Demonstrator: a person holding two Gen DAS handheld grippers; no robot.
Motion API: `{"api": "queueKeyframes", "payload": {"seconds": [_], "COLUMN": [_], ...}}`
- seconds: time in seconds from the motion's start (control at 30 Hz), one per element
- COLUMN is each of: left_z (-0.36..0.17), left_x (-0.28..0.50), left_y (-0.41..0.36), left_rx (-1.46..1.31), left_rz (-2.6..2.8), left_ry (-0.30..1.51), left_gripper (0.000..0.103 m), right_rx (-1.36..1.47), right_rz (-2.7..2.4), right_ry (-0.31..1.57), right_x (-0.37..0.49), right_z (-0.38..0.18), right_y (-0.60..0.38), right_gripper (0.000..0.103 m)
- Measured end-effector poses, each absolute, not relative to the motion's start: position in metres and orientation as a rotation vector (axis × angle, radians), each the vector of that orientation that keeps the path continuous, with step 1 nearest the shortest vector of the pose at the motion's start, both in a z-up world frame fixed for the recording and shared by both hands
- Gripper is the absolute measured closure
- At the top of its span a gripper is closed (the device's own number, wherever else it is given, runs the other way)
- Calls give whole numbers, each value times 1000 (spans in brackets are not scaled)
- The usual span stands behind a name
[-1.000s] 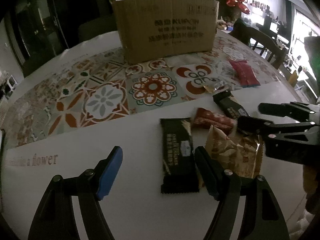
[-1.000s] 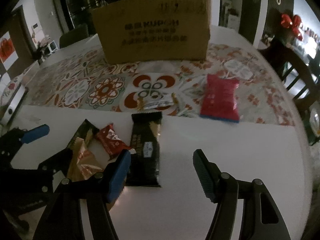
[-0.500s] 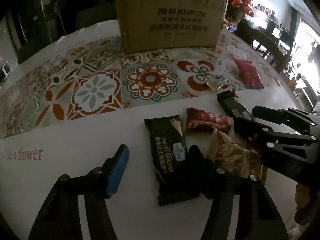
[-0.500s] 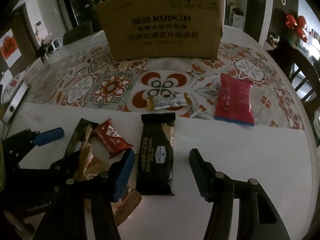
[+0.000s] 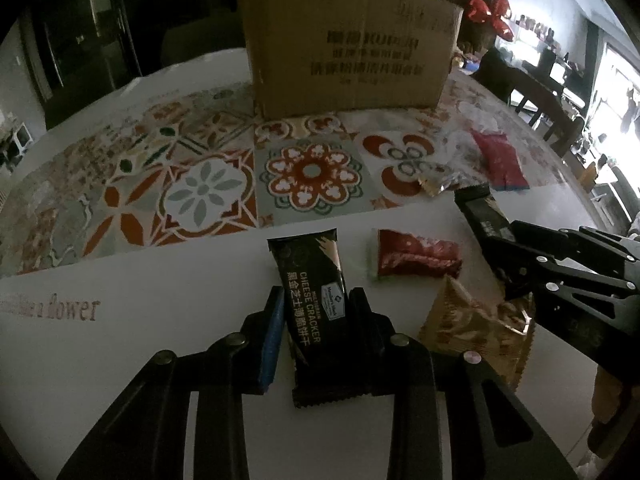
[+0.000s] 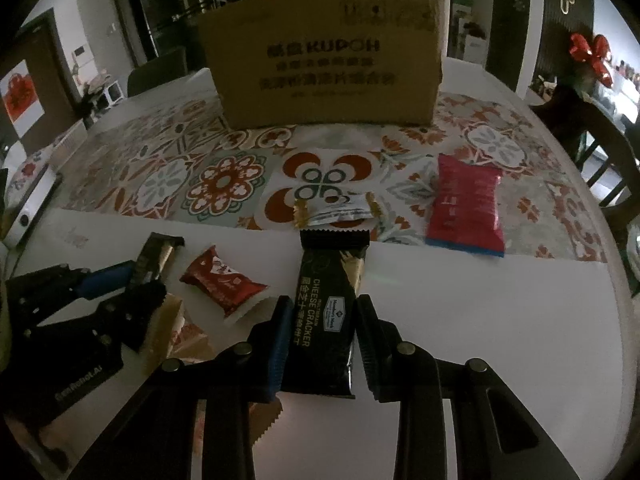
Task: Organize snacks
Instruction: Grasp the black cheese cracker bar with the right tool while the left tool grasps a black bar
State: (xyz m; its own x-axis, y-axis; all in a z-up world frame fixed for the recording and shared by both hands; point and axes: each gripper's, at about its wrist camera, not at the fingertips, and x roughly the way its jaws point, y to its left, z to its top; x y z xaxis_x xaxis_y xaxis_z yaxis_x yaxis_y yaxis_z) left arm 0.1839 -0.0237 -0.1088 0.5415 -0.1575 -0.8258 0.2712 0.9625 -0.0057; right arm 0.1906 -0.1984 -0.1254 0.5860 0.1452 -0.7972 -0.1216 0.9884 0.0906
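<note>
Looks to me like the sorting has barely begun. Every snack I can see is loose on the table (image 5: 120,340), and the box (image 5: 348,52) stands at the top centre of both views with its inside hidden, so I can't say whether anything is in it yet. On the table lie 2 black cracker packs, a red pouch (image 5: 416,258) at mid-frame, a gold bag (image 5: 476,320) at lower right, a pink packet (image 5: 498,156) at upper right and a silver candy (image 6: 336,212) just above the right pack in the right view.

The left tongs (image 5: 316,296) are closing, nearly narrowed to the left pack (image 5: 308,256), which lies flat between the jaws at lower centre. Both pads look to be meeting its long edges. I can't tell how firm the pinch is.

The right tongs (image 6: 324,300) are doing the same to the right pack (image 6: 332,260). Their jaws are closing with the pads against its sides, and the pack is flat on the table at lower centre.

My guess is that both packs get lifted toward the box, with 4 snacks left after that.
</note>
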Motion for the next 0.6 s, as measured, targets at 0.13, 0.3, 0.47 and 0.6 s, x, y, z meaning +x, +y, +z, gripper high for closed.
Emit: {"api": "queueKeyframes", "payload": {"seconds": [0.13, 0.3, 0.47, 0.6], "left_z": [-94, -71, -48, -29], "left_x": [179, 174, 172, 176], "left_y": [-25, -27, -30, -32], "left_rx": [123, 122, 121, 122], "left_rz": [-259, -269, -274, -278], "left_ry": [930, 867, 801, 744], "left_gripper": [71, 71, 71, 71], "right_rx": [31, 42, 48, 59], "right_rz": [155, 155, 160, 166], "right_ry": [900, 843, 786, 742], "right_x": [186, 180, 177, 176], "right_z": [-114, -94, -73, -57], "right_y": [-201, -206, -208, -210], "right_gripper": [70, 70, 70, 70]}}
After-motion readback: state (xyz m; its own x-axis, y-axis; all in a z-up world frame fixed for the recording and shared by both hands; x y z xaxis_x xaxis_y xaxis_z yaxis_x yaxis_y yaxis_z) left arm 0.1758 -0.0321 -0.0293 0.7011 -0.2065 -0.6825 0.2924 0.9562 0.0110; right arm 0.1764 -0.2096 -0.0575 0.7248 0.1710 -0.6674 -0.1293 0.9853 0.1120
